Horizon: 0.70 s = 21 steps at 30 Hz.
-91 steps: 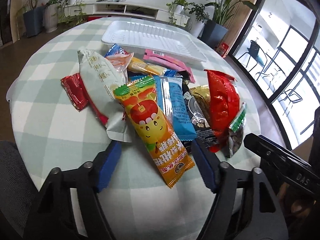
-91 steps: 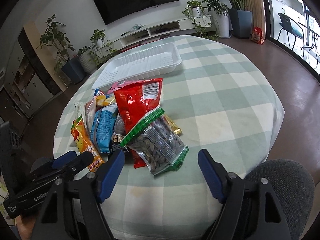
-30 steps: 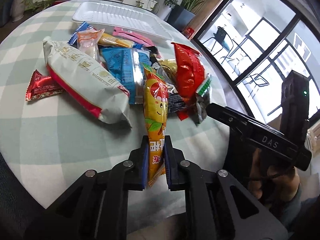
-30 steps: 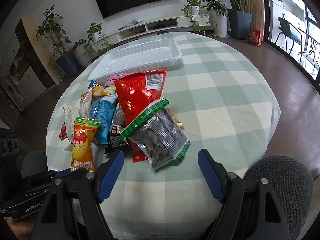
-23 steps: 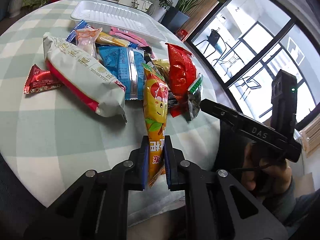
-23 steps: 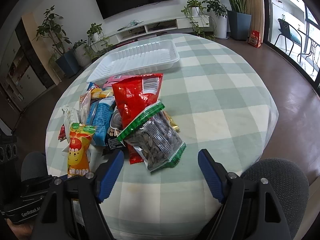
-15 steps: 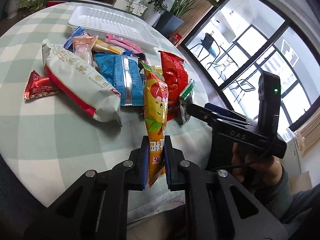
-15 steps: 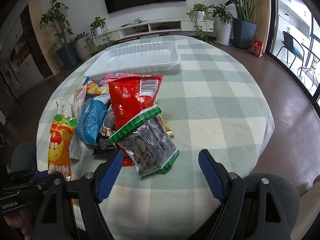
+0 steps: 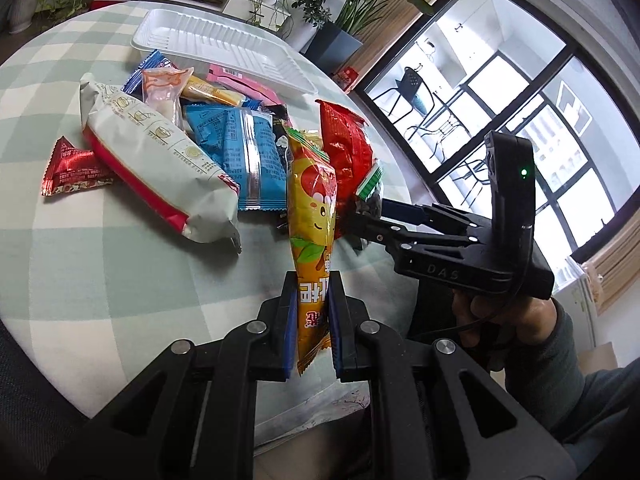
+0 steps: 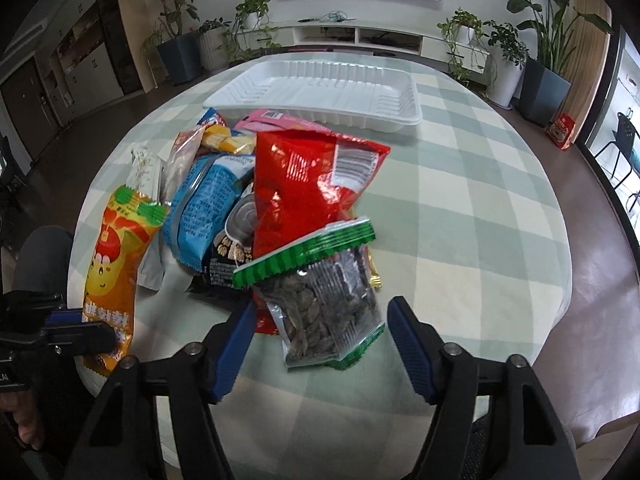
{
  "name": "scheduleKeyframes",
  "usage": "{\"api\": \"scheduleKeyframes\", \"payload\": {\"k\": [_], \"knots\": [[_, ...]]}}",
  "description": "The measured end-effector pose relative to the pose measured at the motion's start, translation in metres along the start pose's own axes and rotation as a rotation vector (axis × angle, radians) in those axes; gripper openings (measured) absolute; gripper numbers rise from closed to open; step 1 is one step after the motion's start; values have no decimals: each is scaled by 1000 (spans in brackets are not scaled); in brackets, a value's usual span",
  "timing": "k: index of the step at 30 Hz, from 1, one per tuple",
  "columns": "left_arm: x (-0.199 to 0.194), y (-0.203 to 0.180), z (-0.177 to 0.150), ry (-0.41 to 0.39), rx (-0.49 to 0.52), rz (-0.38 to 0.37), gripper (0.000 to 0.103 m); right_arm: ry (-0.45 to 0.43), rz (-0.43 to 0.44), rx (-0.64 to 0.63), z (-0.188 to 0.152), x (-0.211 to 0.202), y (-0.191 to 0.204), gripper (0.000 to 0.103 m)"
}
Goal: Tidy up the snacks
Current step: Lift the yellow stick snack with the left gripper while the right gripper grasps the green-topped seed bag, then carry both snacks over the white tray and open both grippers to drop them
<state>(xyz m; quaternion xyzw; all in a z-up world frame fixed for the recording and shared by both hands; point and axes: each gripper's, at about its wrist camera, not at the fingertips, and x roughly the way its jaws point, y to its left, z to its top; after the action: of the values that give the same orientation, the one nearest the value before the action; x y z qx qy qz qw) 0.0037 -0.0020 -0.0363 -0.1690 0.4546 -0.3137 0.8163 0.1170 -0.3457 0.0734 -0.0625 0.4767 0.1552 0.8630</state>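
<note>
My left gripper (image 9: 313,284) is shut on the lower end of a long orange snack packet (image 9: 314,200), which stands tilted up off the checked table (image 9: 100,260). The same orange packet (image 10: 110,256) shows at the left of the right wrist view. My right gripper (image 10: 322,312) is closing around a clear seed bag with green edges (image 10: 332,304). The bag lies between the blue pads (image 10: 236,340), and a gap still shows on both sides. An empty white tray (image 10: 400,118) sits at the far side of the table.
A pile of snacks lies between the tray and the grippers: a red bag (image 10: 304,184), a blue packet (image 10: 208,196), a long white-and-red packet (image 9: 148,140) and a small red packet (image 9: 74,168). Potted plants and a low TV shelf stand beyond the table.
My left gripper shut on the orange packet and lifted its end off the table. My right gripper rolled, came closer over the seed bag, and its jaws narrowed.
</note>
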Motion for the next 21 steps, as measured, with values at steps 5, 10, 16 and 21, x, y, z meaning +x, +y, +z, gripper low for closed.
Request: {"api": "scheduleKeyframes", "payload": {"k": [5,10,16,21], "knots": [[1,0,0,2,0,-3,12,1,8,11,-2,-1,-3,48],[2,0,0,-2,-1,-2,12,5,27,13,-5,-3,-2,30],[3,0,-1,-8,2,-4,12,2,59,49,-11,-13,-5,27],[-2,0,0,-21,6,-15,12,-27,103,98,-11,-28,-12,27]]}}
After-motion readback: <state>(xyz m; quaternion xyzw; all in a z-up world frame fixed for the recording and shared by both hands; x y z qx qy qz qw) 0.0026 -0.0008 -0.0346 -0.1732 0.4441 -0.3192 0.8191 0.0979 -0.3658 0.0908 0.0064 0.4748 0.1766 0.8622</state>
